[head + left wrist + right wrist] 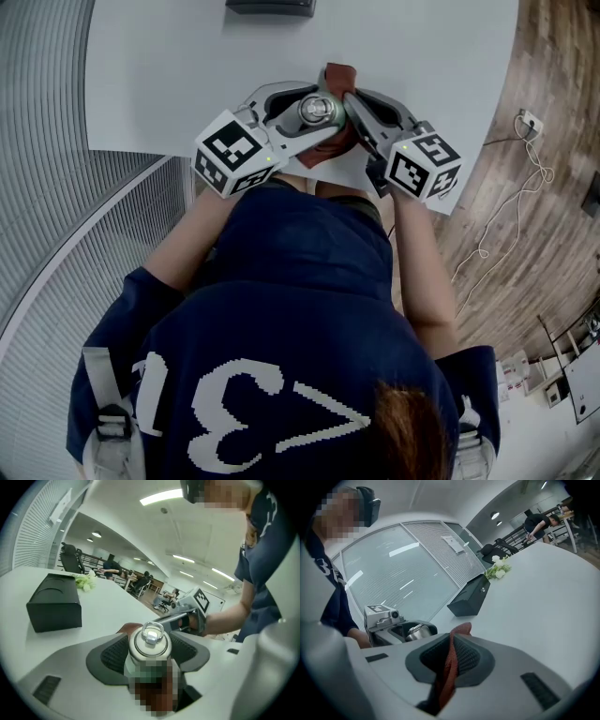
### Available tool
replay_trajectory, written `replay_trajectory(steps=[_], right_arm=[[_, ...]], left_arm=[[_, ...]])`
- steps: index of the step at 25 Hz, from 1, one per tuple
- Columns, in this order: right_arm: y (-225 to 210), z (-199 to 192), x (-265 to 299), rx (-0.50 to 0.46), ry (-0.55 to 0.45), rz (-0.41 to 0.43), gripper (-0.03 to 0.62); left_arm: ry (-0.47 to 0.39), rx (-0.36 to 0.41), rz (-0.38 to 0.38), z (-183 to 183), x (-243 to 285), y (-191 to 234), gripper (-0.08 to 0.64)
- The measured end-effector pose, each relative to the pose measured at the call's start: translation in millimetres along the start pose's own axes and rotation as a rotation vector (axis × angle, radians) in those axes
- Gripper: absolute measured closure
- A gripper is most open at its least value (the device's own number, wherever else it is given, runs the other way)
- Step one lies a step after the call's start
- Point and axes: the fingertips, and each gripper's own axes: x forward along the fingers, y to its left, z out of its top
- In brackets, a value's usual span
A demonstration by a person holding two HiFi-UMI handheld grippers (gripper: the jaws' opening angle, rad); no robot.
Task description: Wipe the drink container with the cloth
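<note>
Drink container [319, 110] near table [141, 75] edge.

Open white table [159, 75] fwd & to both sides — only black box [270, 7] + flowers [498, 569] at far edge

White table [150, 84] up front, wood floor [534, 56] at right, slatted glass partition [408, 573], strip lights [161, 497] overhead; prob. office chairs [70, 559] beyond.

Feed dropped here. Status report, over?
Left gripper jaws shut on metal bottle. Right gripper jaws shut on red-brown cloth, close beside bottle, contact unclear. Black box far back on table, not in way.
</note>
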Motion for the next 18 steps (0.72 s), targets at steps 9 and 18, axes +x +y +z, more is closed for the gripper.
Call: replay_trajectory(steps=[9, 18], right_arm=[[-3, -14, -1, -0.032, 0.025, -0.033, 0.552], [-31, -57, -8, 0.132, 0.148, -0.054, 0.552]], left_arm=[[-0.028, -0.002, 0.061, 6, 2, 3, 0.290], [0.070, 0.405, -0.223, -6, -2, -39, 0.290]])
